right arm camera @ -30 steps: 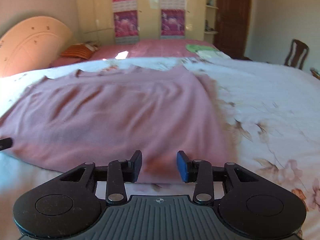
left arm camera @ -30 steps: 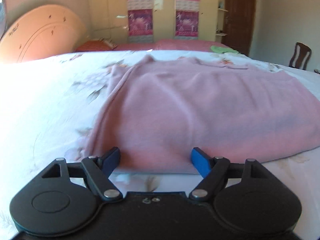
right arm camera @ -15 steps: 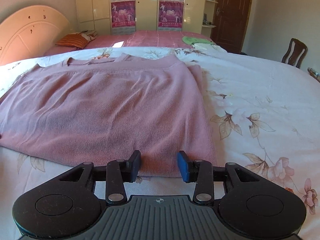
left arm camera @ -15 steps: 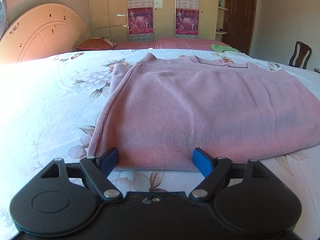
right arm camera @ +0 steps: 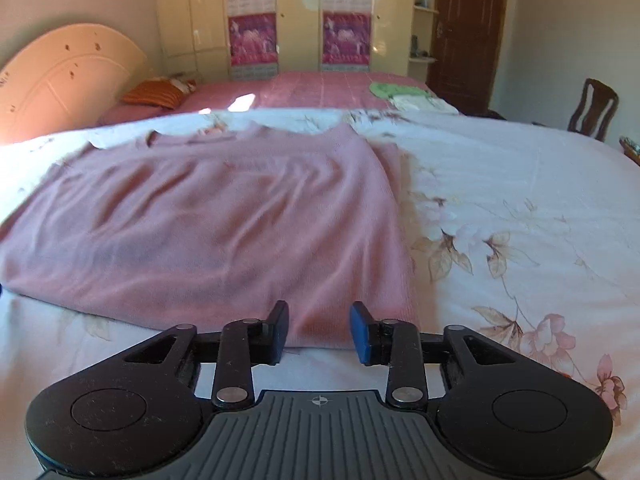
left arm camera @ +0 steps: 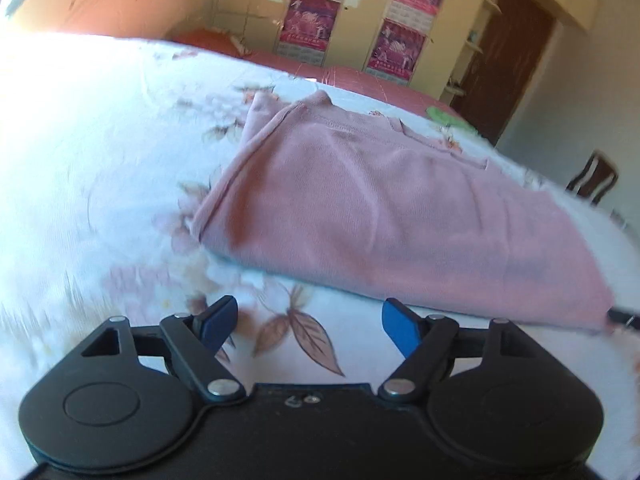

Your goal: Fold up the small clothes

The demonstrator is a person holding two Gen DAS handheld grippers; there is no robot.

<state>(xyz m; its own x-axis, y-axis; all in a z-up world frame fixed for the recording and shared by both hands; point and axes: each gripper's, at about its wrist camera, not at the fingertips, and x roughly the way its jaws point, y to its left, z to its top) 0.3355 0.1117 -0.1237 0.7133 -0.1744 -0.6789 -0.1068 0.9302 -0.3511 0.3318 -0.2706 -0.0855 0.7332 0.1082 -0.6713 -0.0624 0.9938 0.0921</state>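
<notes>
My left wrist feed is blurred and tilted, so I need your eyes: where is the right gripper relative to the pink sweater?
Observer: The right gripper is at the pink sweater's near hem, close to its right corner.
Operator: Has it gripped the fabric?
Observer: No. Its jaws stand apart, and the hem shows in the gap between them.
Operator: Anything along the right side?
Observer: A narrow lower layer of the sweater peeks out along that edge.
</notes>
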